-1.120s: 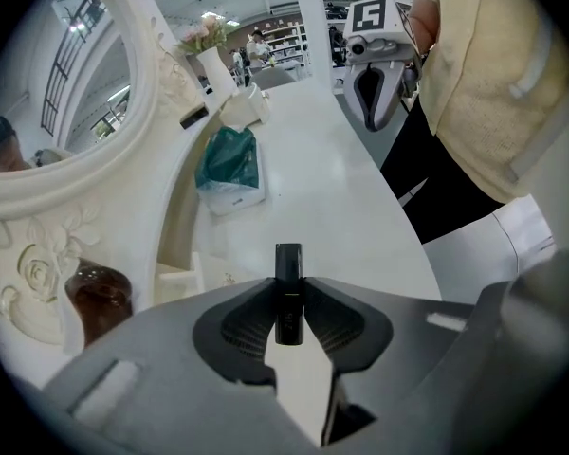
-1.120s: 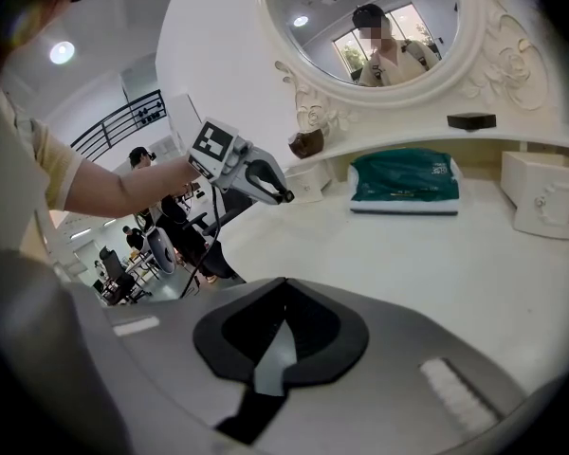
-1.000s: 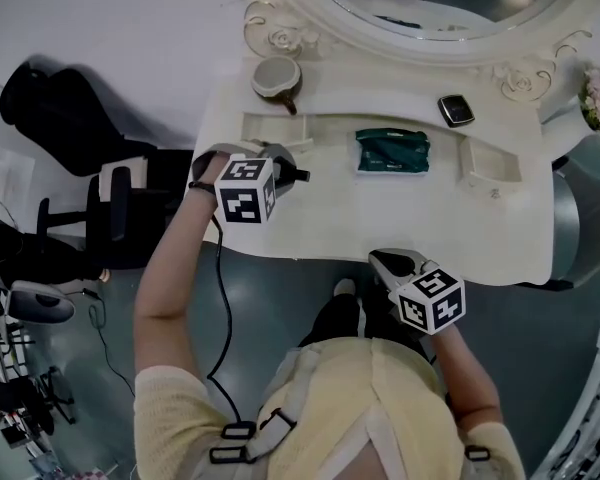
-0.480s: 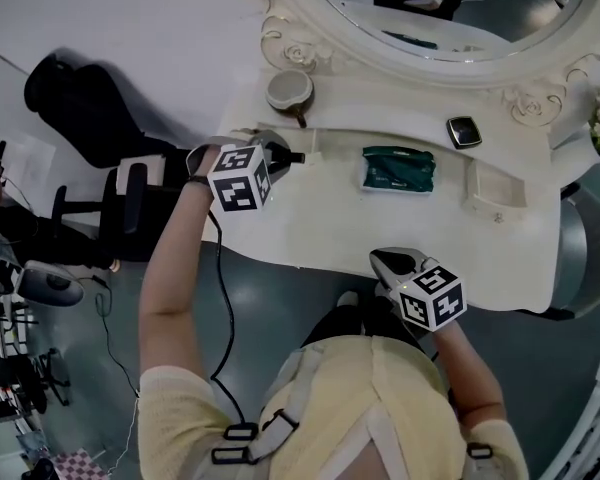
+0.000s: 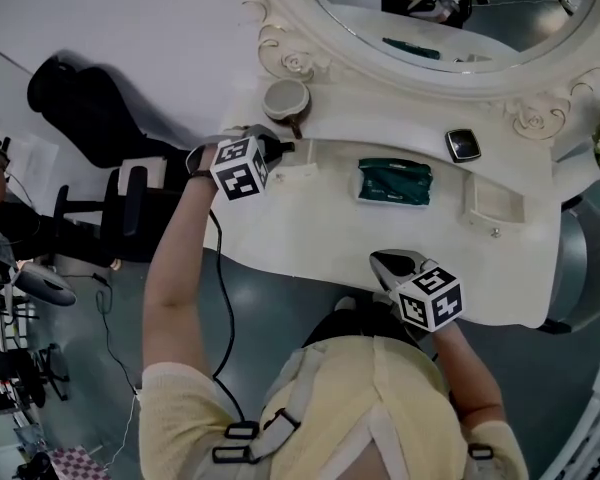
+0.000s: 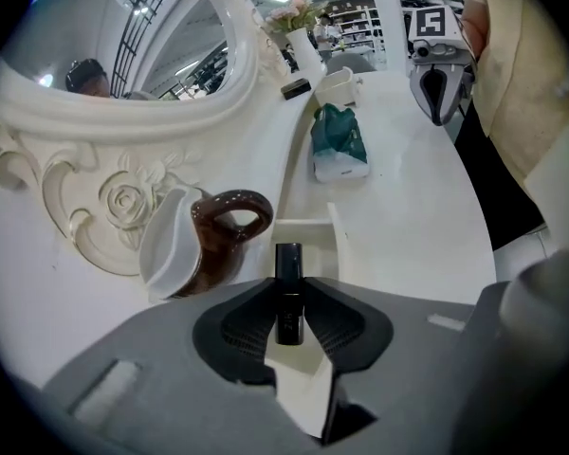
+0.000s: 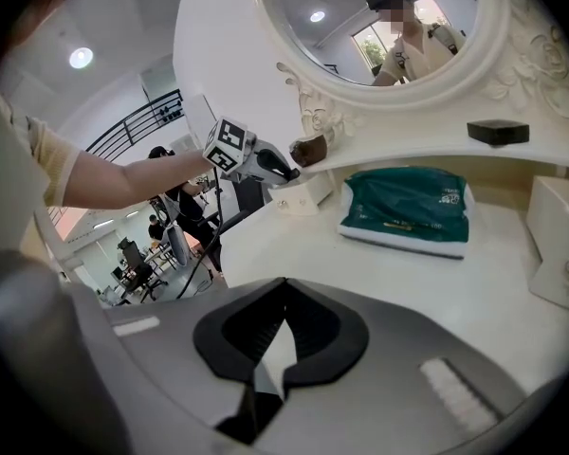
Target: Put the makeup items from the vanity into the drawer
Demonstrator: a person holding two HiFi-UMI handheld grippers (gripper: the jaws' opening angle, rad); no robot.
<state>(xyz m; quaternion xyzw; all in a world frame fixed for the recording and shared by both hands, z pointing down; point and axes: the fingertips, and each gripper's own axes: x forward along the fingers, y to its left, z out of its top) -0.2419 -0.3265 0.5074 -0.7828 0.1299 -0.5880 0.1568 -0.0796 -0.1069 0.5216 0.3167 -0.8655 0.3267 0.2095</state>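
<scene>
Now, slim black tube (image 6: 288,301) tight in left claw (image 6: 289,281); right claw (image 7: 285,284) closed, empty.

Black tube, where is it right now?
The black tube is clamped in the left gripper's jaws, at the left of the head view, over the vanity's left end beside the small open drawer and the brown-handled cup.

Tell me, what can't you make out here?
Tube: print too dark, left gripper view.
Drawer: inside mostly behind the left gripper, same view.
Green pack: lettering too small, every view.
Black case: too small to identify, head view.
</scene>
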